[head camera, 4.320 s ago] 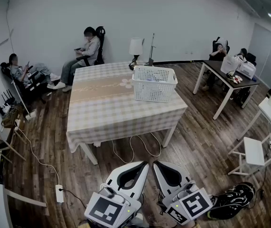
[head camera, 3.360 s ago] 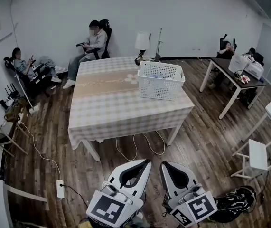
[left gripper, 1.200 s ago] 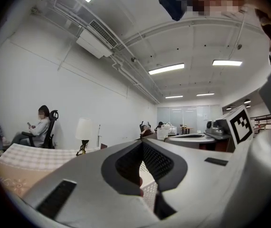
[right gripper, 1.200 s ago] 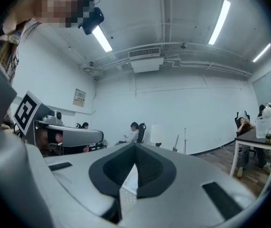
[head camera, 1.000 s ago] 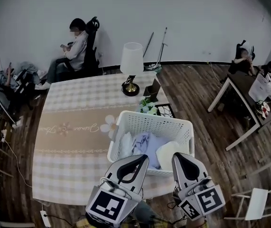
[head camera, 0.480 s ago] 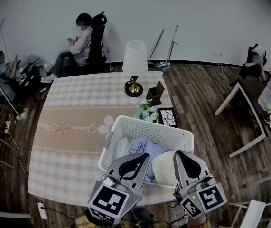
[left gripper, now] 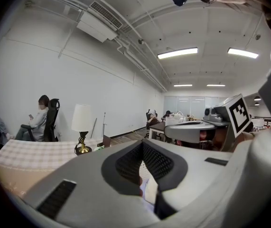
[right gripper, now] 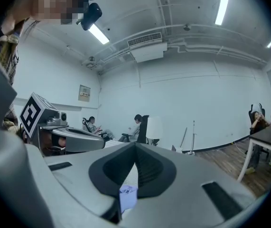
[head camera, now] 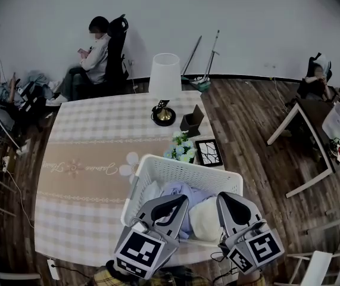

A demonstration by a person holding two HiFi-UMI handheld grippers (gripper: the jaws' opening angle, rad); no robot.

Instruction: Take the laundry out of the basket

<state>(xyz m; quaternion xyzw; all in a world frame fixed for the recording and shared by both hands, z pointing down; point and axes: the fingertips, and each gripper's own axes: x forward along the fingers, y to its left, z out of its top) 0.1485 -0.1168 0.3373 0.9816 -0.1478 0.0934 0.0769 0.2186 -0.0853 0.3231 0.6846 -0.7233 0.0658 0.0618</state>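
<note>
Basket [head camera: 175,167] of pale laundry [head camera: 181,190] — left gripper [head camera: 183,198], right gripper [head camera: 220,196] at its rim, jaws together.

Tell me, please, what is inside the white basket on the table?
Inside the basket lies crumpled laundry: a pale blue garment and white pieces. The left gripper and right gripper cover the near part, and the bottom is hidden.

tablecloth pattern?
The tablecloth is a pale check with a plain tan band bearing flower motifs across its middle. Head view shows it best.

Matt white plastic basket [head camera: 184,170], soft cloth laundry [head camera: 178,193], checked fabric tablecloth [head camera: 92,133], wood-plank floor [head camera: 250,121].
</note>
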